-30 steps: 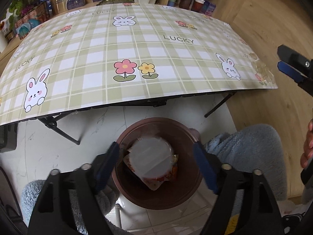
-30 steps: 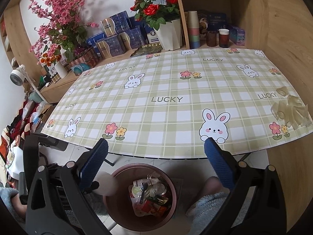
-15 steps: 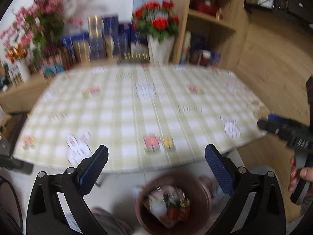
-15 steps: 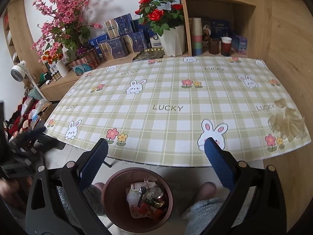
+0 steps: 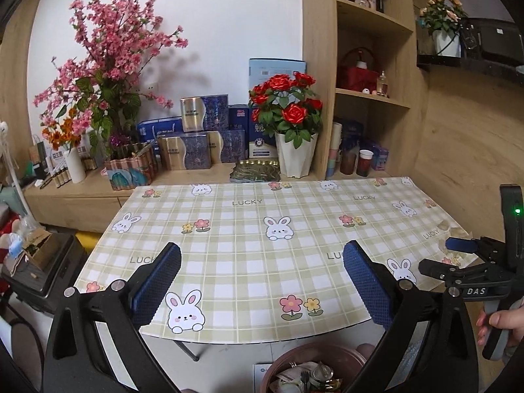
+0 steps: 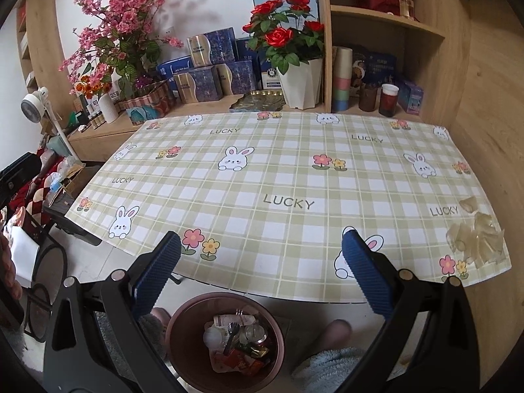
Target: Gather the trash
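A brown round bin [image 6: 226,340] stands on the floor under the table's near edge, holding wrappers, a can and a plastic fork; its rim also shows in the left wrist view [image 5: 311,357]. My left gripper [image 5: 262,281] is open and empty above the table's front edge. My right gripper [image 6: 260,273] is open and empty over the bin and table edge; it also shows from the side in the left wrist view [image 5: 458,255]. A crumpled clear plastic scrap [image 6: 478,239] lies at the table's right corner.
The checked bunny tablecloth covers the table [image 6: 278,177]. Behind it a low shelf carries a white pot of red roses [image 6: 294,65], blue boxes, pink blossoms and cups. A wooden wall stands on the right. My knees in blue fleece [image 6: 330,366] are beside the bin.
My left gripper has lifted and tilted up from over the bin to face the table and shelf. The white lid piece now lies in the bin. The right gripper rose slightly.
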Demonstrator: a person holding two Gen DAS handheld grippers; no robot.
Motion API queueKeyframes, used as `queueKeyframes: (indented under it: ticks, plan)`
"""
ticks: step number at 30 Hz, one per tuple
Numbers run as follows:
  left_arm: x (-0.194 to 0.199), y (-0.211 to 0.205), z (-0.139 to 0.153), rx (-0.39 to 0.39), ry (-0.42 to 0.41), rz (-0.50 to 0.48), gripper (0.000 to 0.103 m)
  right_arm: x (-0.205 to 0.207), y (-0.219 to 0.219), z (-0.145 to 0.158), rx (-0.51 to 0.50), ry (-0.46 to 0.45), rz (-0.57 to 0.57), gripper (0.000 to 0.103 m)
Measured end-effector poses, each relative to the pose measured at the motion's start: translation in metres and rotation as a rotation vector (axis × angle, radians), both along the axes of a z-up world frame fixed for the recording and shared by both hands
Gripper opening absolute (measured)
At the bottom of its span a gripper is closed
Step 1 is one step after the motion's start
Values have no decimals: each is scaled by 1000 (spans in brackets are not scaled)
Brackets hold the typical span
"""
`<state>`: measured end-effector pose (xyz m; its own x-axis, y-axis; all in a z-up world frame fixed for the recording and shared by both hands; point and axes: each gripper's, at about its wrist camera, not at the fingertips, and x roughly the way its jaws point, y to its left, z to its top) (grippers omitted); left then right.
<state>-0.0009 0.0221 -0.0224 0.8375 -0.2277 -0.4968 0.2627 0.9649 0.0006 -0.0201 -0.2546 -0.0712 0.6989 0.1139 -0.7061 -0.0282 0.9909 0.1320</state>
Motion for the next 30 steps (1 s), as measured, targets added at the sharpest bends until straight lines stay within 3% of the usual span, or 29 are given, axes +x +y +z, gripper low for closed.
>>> queueKeyframes:
  ticks: [30]
  plan:
    - [1,4,-7,2,78,42,97,-2,6,20,-33,-39,14,97]
